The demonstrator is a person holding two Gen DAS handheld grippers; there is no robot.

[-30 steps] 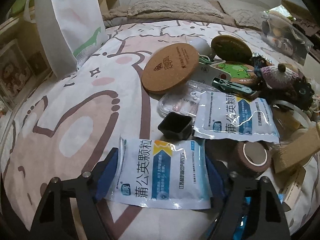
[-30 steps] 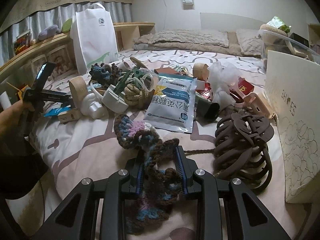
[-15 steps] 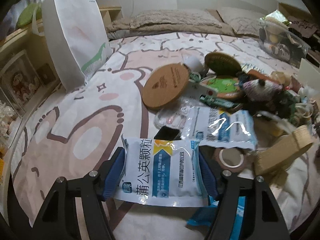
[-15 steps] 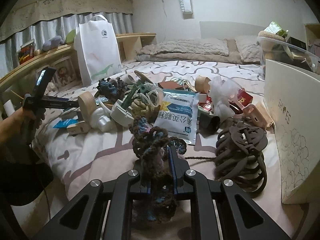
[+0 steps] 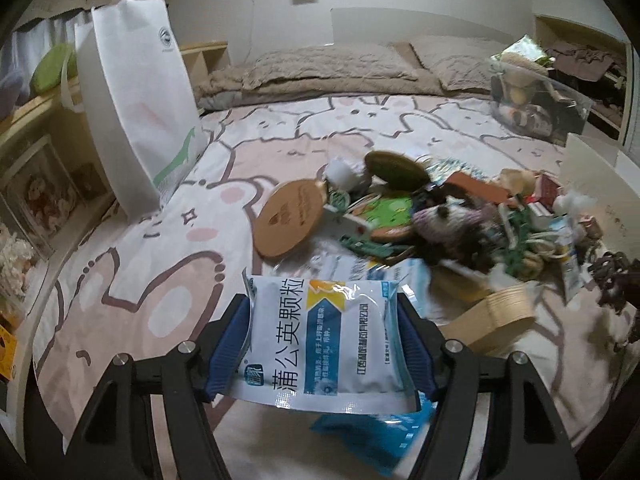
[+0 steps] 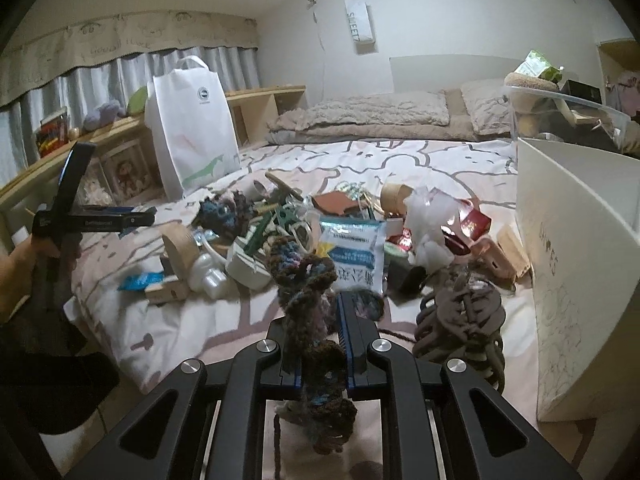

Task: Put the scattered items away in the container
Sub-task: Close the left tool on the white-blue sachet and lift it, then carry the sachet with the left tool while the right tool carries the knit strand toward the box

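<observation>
My left gripper is shut on a white-and-blue medicine packet, held by its two sides above the bed. My right gripper is shut on a brown-and-blue crocheted yarn piece that sticks up between the pads and hangs below them. A white open box stands at the right edge of the bed. The scattered pile lies mid-bed. It includes a second packet, a cork coaster and a brown claw clip.
A tall white paper bag stands at the bed's left side by wooden shelves. A clear plastic bin with things in it sits behind the white box. A person's hand holds the left gripper's handle at the left. Pillows lie at the far end.
The left jaws closed on the packet and lifted it off the bed. The right jaws closed on the crocheted piece and raised it. Both views now look further across the room.
</observation>
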